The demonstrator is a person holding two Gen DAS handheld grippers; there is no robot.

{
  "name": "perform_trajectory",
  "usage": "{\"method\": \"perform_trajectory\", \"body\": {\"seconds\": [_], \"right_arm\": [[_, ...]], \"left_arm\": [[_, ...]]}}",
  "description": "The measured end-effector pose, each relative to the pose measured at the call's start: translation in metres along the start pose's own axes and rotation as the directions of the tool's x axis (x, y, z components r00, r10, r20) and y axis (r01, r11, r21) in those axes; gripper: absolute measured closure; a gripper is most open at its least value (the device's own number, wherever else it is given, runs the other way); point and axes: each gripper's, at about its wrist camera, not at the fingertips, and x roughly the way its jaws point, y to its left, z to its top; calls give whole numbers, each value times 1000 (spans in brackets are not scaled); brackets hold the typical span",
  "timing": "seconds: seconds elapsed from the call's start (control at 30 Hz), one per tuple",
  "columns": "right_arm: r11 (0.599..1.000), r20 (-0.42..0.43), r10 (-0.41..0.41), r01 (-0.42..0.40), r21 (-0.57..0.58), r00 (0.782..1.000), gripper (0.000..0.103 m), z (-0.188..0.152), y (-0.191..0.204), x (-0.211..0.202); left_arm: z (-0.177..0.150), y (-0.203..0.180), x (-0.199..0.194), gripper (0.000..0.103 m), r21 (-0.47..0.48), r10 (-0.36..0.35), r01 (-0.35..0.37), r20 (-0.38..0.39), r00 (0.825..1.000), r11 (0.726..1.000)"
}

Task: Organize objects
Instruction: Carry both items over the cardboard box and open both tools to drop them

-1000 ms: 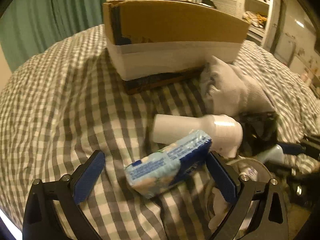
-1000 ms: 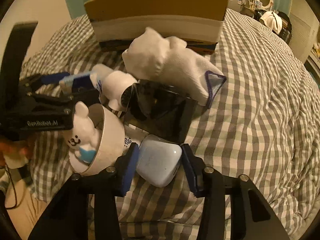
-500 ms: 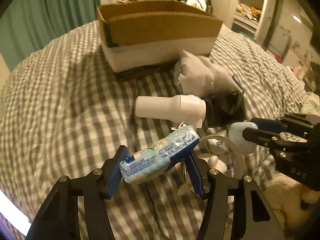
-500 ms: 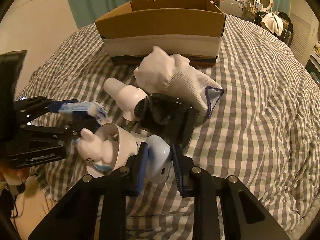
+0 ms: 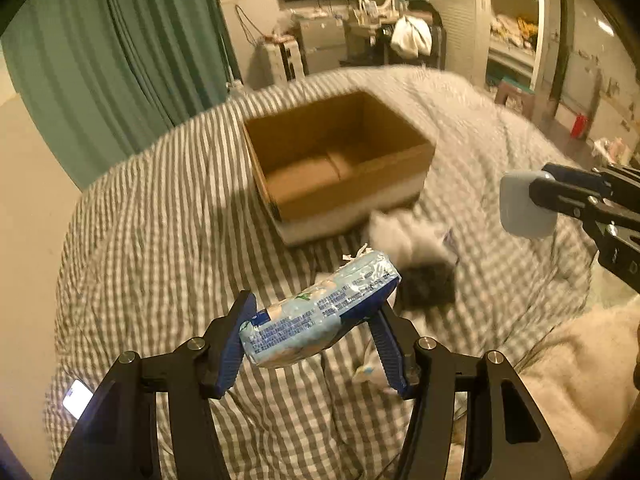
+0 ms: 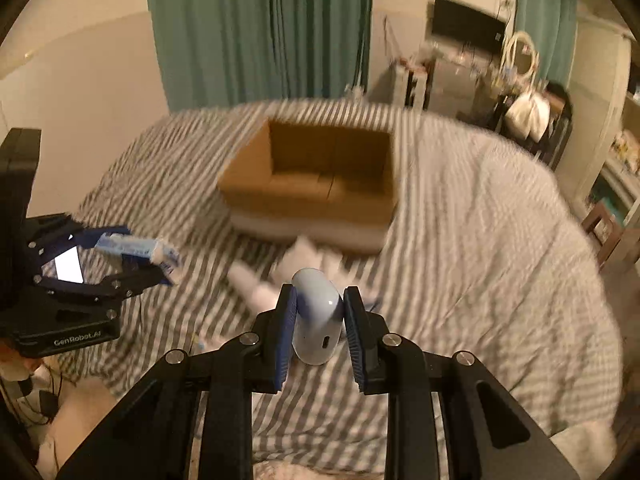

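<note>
My left gripper (image 5: 312, 316) is shut on a light blue tissue pack (image 5: 320, 316) and holds it high above the checked bed; it also shows in the right wrist view (image 6: 136, 256). My right gripper (image 6: 318, 320) is shut on a pale blue rounded case (image 6: 318, 316), also raised; the case shows at the right of the left wrist view (image 5: 524, 204). An open cardboard box (image 5: 340, 164) stands ahead on the bed, its inside bare; it also shows in the right wrist view (image 6: 320, 184).
A white sock (image 5: 396, 232) and a black object (image 5: 428, 284) lie on the bed below the box, blurred. A white bottle (image 6: 252, 280) lies near them. Teal curtains (image 5: 120, 60) and furniture stand behind the bed.
Both grippers have lifted their objects well off the bed and risen, so the box's open top is now seen from above. The view is blurred from motion.
</note>
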Motion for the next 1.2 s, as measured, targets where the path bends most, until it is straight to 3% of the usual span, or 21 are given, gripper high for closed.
{"method": "perform_trajectory", "body": {"seconds": [0.17,0.3,0.47,0.7,0.83,1.0,1.2], "right_arm": [[1000,85,-11,10,14,996,79,46,-13,-32],[1000,136,1,-1,-1,991,80,86,-17,-40],[998,146,48,-53,27,988,80,122,-29,-16],[991,103,108,-115,64,989,82,157,-46,58],[991,83,111,-117,71,990,85,161,-50,103],[987,-4,124,-123,99,992,85,146,-51,161],[982,-38,141,-135,136,989,85,119,-54,173]], "left_arm": [[45,14,-36,44,-64,-55,61,84,995,996],[81,22,-37,44,-81,-56,66,119,991,995],[119,30,-8,44,-63,-52,62,155,987,996],[154,42,69,44,-117,-79,92,116,990,989],[154,40,117,44,-104,-85,93,79,993,990],[135,35,161,44,-89,-76,78,24,997,993],[117,31,177,40,-121,-102,100,-15,995,988]]}}
